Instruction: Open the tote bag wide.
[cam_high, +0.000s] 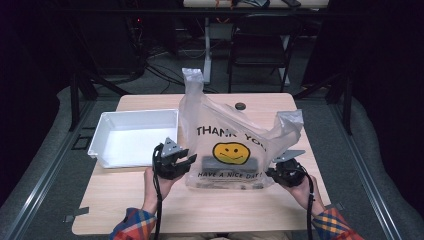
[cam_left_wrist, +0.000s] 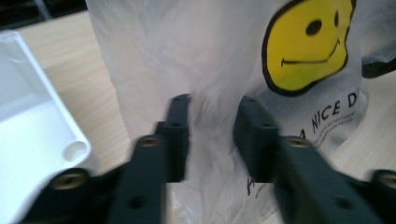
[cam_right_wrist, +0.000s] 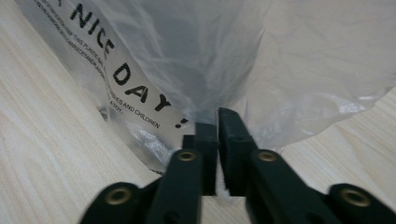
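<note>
Centre-table, the crinkly smiley plastic bag (cam_high: 235, 150) stands between my claws: my left gripper (cam_left_wrist: 212, 130) is spread around a fold, my right gripper (cam_right_wrist: 217, 140) pinches its thin corner; white tray (cam_high: 132, 135) just left

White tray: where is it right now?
In the high view the white tray sits on the wooden table, at its left, just left of the plastic bag and behind the left gripper.

You have a translucent white plastic bag (cam_high: 227, 145) standing upright in the middle of the wooden table, its two handle loops sticking up, one tall at the back, one lower to the right. It shows a yellow smiley, "THANK YOU" and "HAVE A NICE DAY!", with a dark flat object lying inside at the bottom.
</note>
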